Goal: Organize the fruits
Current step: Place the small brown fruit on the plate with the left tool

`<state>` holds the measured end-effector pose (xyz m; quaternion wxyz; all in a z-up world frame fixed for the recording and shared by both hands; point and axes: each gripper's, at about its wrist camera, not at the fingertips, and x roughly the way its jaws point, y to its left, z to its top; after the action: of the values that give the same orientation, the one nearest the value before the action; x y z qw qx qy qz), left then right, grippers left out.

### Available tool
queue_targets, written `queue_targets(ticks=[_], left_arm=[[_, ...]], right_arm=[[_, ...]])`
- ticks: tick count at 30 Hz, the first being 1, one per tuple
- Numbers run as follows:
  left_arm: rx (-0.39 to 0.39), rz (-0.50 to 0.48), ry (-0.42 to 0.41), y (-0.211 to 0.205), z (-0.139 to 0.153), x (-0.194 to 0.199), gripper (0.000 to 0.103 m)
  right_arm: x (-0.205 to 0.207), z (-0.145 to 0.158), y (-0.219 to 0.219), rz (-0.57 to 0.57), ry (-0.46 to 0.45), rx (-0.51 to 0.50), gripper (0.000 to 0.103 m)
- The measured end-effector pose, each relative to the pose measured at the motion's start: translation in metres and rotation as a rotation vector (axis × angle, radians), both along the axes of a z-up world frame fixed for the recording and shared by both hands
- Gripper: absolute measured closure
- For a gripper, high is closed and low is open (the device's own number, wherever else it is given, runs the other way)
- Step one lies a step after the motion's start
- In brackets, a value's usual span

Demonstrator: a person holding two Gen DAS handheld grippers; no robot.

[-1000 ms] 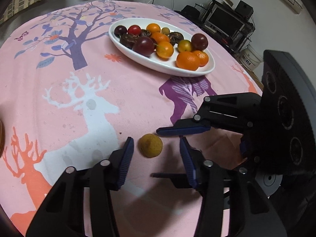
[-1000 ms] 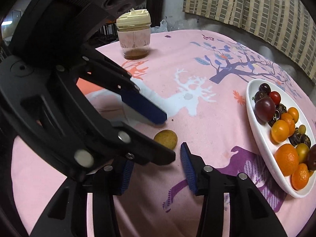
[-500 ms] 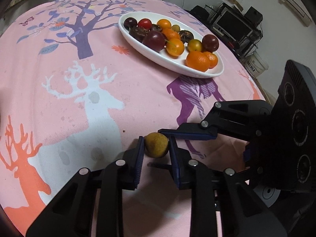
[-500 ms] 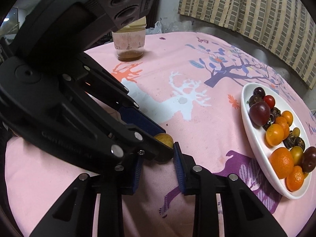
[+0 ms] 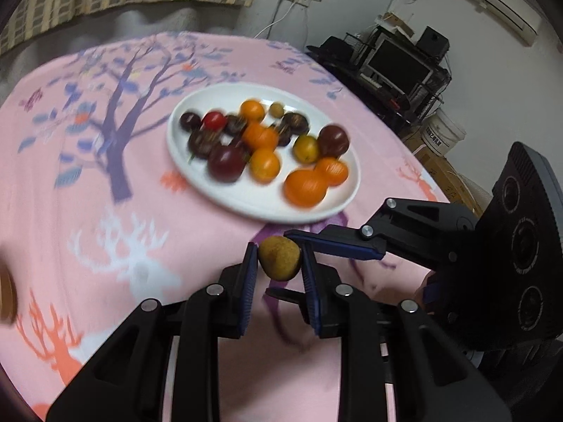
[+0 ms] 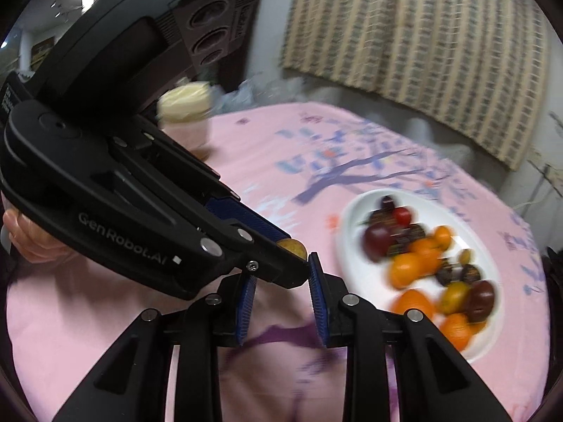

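At the far left a jar with a cream lid (image 6: 184, 105) stands on the pink tablecloth (image 5: 105, 246), which is printed with a purple tree and white and orange deer. A person's hand (image 6: 31, 242) shows behind the body of the left gripper (image 5: 278, 248). That gripper's two blue-padded fingers are closed on a small yellow-brown fruit (image 5: 279, 258), one pad pressing each side. The fruit sits at the near middle of the scene, above the cloth and just in front of the near rim of the white oval plate (image 5: 246, 204). The plate lies farther back and holds oranges (image 5: 304, 186), dark plums (image 5: 227, 163) and a red tomato (image 5: 214, 119), all blurred. The right gripper (image 6: 281, 274) reaches in from the right and is closed around the same fruit, with its upper finger (image 5: 334, 246) over the top and the other finger beneath. In the right wrist view its right pad tip touches the fruit. At the far right, beyond the table, are a dark monitor (image 5: 397, 66) on a rack and a white bucket (image 5: 443, 133).
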<state>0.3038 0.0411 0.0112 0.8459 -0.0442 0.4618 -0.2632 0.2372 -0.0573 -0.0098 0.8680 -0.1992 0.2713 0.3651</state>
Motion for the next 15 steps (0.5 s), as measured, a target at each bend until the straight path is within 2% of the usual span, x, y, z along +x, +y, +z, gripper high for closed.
queue_targets(ticks=[6, 9, 15], left_arm=[[0.027, -0.057, -0.075, -0.046, 0.030, 0.055, 0.078], [0.029, -0.073, -0.075, -0.062, 0.033, 0.083, 0.079], [0.046, -0.079, -0.050, -0.081, 0.022, 0.133, 0.078]], right_arm=[[0.048, 0.025, -0.046, -0.129, -0.047, 0.043, 0.074], [0.076, 0.027, -0.061, -0.178, -0.044, 0.052, 0.074], [0.129, 0.017, -0.079, -0.232, 0.022, 0.082, 0.074]])
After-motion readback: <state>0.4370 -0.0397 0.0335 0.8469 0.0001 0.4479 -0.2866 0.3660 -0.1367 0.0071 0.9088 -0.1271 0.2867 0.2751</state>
